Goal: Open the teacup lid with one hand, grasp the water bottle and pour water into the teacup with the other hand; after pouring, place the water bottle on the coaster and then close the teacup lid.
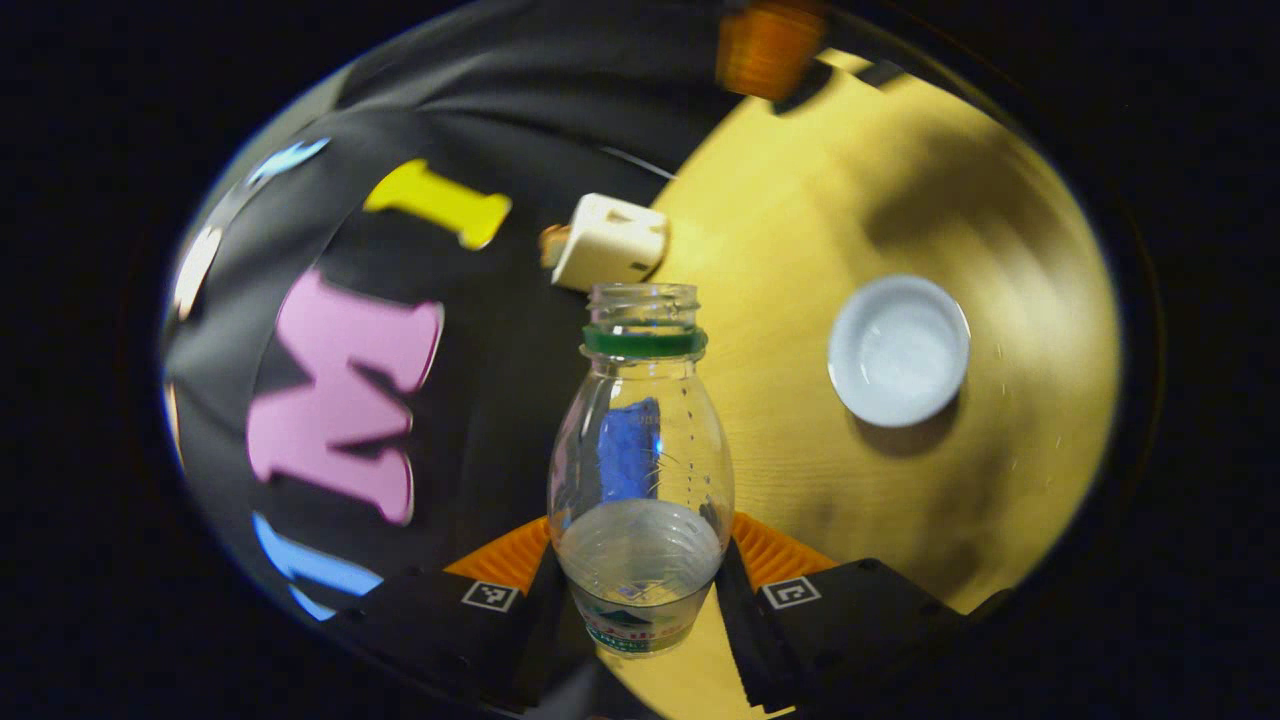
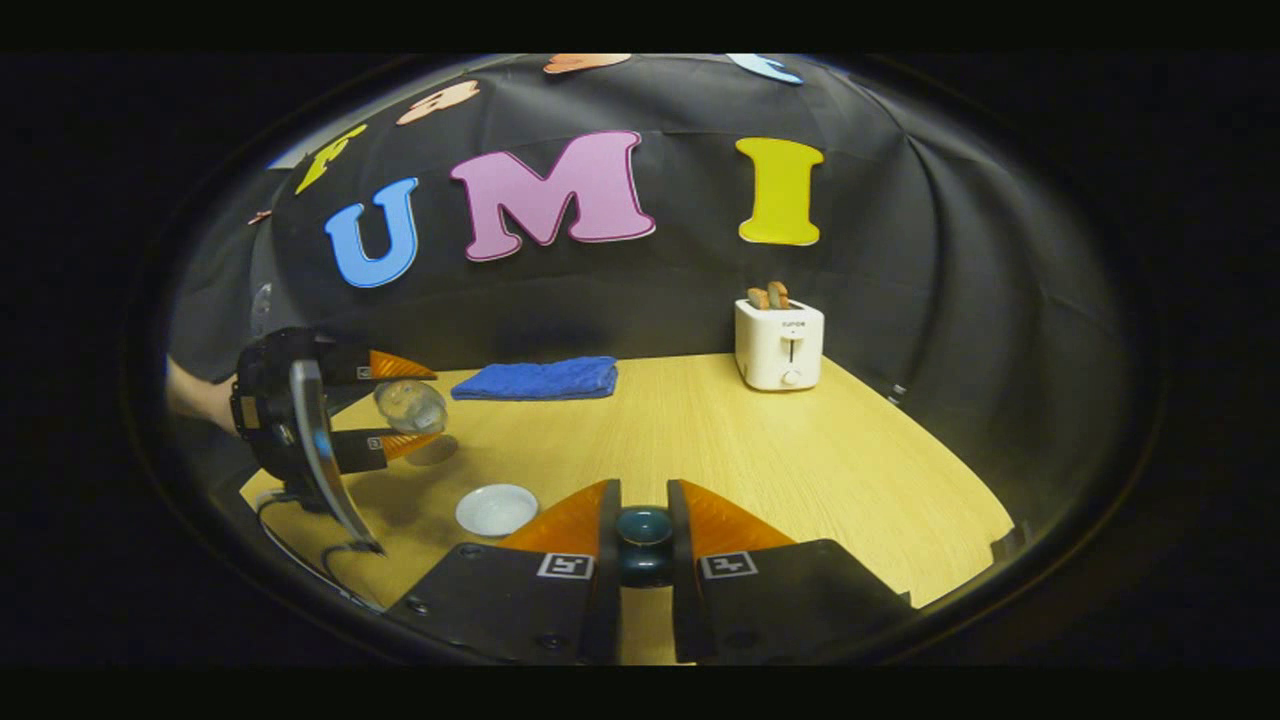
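Toaster (image 2: 779, 343) and bottle (image 1: 640, 440) labels too blurred

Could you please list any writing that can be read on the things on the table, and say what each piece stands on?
Nothing can be read.
water bottle: label at its base, too blurred to read.
toaster: small mark on the front, too small to read.
square coded tag: a pattern, no words.

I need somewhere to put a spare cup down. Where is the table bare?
The widest bare stretch of table lies between the toaster and the right tongs, out to the right edge. A smaller patch sits between the blue towel and the white coaster. The left side is crowded: the left tongs hold the water bottle above it.
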Demonstrator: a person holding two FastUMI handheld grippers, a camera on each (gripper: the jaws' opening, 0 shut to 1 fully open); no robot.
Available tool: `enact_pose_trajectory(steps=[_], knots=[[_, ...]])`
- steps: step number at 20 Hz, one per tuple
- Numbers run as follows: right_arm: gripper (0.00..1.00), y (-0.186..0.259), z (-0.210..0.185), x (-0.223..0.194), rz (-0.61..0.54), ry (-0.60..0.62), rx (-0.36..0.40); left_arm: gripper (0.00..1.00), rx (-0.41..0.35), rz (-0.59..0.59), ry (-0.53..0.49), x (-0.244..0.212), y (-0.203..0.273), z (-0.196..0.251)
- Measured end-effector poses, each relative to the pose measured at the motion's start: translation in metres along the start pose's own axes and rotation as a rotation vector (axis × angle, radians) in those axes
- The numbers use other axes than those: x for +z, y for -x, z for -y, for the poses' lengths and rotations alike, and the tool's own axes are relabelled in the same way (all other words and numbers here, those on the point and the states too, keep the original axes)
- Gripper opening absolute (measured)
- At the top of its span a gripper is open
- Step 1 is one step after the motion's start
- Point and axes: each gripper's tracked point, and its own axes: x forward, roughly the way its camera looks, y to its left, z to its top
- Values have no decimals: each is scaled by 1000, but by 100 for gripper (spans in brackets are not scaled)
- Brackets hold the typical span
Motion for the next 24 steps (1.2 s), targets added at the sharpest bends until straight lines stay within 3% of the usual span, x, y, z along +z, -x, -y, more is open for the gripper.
enact_pose_trajectory(steps=[4, 7, 9, 11, 14, 15, 18, 20, 21, 22, 24], knots=[[19, -7, -15, 17, 2, 35, 34, 73, 72, 31, 445, -3, 20, -49], [19, -14, -33, 29, -1, 36, 70, 73, 85, 53, 779, -17, 28, -84], [29, -17, -45, 34, 5, 44, 87, 73, 85, 81, 1027, -33, 29, -91], [24, -21, -54, 34, 8, 37, 90, 73, 119, 88, 1186, -56, 20, -98], [24, -29, -67, 31, 10, -12, 93, 73, 157, 53, 1270, -104, 2, -98], [19, -32, -71, 28, 5, -21, 95, 73, 159, 56, 1274, -105, -3, -105], [19, -41, -78, 17, -11, -11, 98, 74, 152, 84, 1280, -107, -28, -92], [29, -45, -85, 8, -29, -10, 109, 74, 151, 80, 1268, -113, -42, -81], [24, -47, -89, 3, -41, -16, 118, 74, 144, 71, 1281, -114, -51, -74], [29, -46, -94, -1, -51, -17, 126, 74, 128, 63, 1294, -115, -55, -67], [19, -46, -101, -6, -57, -7, 137, 75, 127, 52, 1299, -123, -60, -60]])
